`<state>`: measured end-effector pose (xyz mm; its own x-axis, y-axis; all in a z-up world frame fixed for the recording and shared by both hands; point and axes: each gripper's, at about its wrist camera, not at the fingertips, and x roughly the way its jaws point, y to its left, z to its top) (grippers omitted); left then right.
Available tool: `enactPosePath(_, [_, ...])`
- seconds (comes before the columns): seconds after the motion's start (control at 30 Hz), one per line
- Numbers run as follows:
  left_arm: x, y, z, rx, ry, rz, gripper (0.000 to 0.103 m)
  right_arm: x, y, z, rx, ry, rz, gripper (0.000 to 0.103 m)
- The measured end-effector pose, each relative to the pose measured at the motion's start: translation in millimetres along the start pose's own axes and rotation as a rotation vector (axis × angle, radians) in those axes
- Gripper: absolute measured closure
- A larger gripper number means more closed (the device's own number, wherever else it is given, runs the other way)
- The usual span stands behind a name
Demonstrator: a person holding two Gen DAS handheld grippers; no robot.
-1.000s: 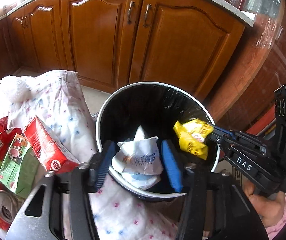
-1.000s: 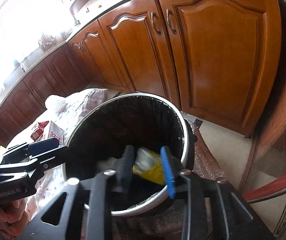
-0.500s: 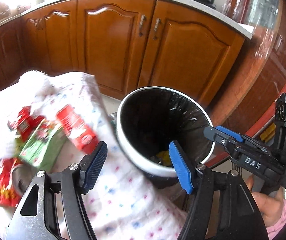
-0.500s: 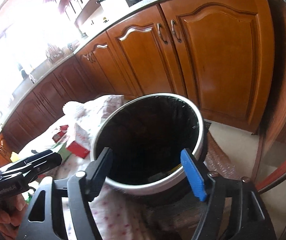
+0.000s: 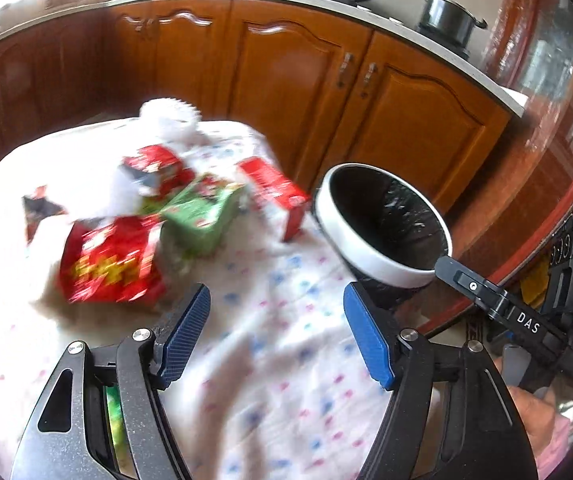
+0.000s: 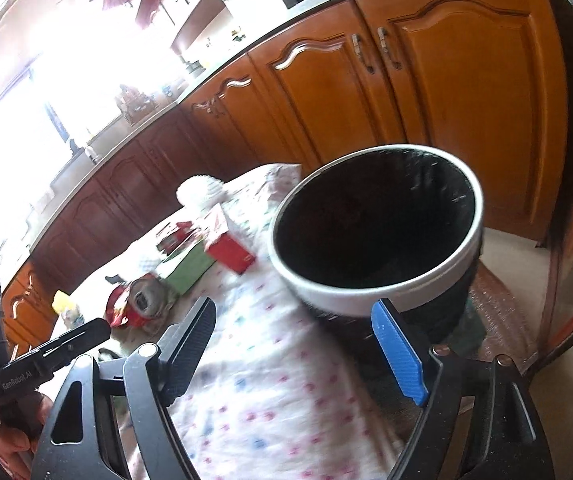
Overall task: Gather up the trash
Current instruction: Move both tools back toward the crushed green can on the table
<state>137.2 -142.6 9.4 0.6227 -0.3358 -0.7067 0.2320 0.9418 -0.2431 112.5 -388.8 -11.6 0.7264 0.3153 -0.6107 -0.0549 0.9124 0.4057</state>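
Both tongs stand open and empty, their jaws having just been opening: the left gripper (image 5: 276,336) sits low in its frame over the dotted tablecloth (image 5: 278,380); the right gripper (image 6: 306,344) sits low in its own view, just under the bin's white rim. The bin (image 5: 382,224) stands centre right of the left view; blurred cartons and wrappers (image 5: 158,216) lie on the cloth at centre left.

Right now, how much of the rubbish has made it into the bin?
Done: nothing can be made out inside the dark bin.
In hand: nothing. The left tongs and right tongs have just been opening and are empty.
Left: the red carton, green carton, red wrapper and crushed can on the dotted cloth.
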Motion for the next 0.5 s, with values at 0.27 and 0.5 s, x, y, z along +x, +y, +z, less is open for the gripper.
enactPosePath(0.27, [-28,40,-20,-0.047,-0.023,0.023,0.032,4,35,-16,-0.053,0.02,0.029,0.021])
enactPosePath(0.5, [-49,64,-41,-0.041,-0.034,0.038,0.026,5,58,-31,-0.089,0.036,0.044,0.021])
